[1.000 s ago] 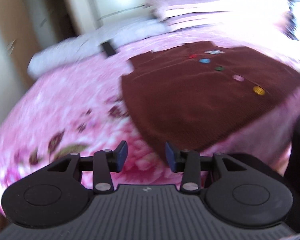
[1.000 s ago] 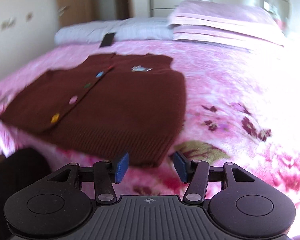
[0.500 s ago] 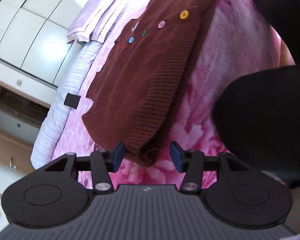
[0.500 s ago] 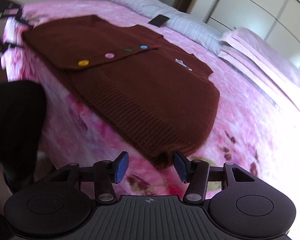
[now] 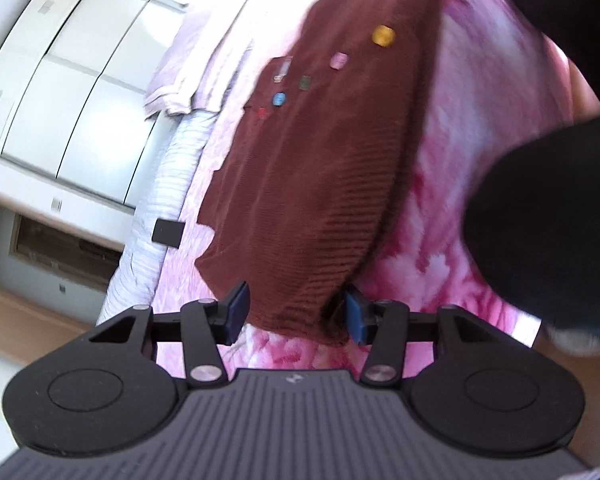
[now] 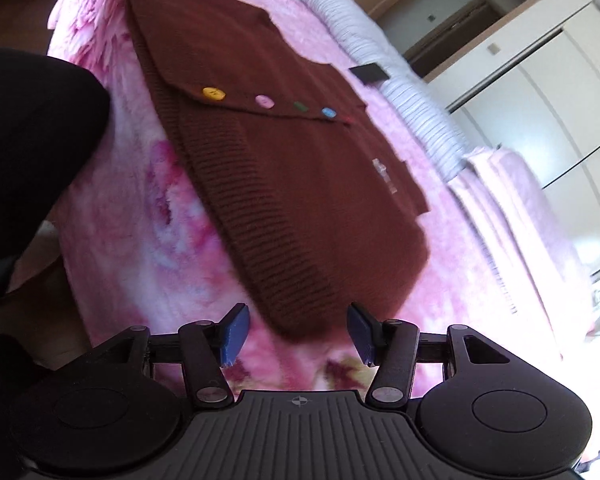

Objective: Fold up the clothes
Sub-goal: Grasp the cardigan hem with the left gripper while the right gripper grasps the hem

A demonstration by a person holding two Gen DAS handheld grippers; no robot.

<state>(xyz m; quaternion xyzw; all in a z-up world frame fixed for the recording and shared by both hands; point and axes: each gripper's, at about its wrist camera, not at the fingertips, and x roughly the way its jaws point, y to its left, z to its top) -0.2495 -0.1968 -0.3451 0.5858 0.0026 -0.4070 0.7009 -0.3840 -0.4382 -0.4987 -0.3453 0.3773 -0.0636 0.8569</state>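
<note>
A brown cardigan (image 6: 284, 168) is laid flat on the pink floral bedspread (image 6: 140, 240), ribbed hem at the bed's edge. The left gripper (image 5: 294, 314) is spread wide around one hem corner, nothing pinched yet. Same for the right gripper (image 6: 298, 334), gaping wide at the other corner.

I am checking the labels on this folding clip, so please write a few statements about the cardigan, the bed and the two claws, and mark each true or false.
1. The brown knitted cardigan lies on a pink floral bedspread. True.
2. The left claw is shut on the hem. False: it is open, with a hem corner between its fingers.
3. The right claw is open. True.
4. The buttons are all white. False: yellow, pink, green and blue show.
</note>
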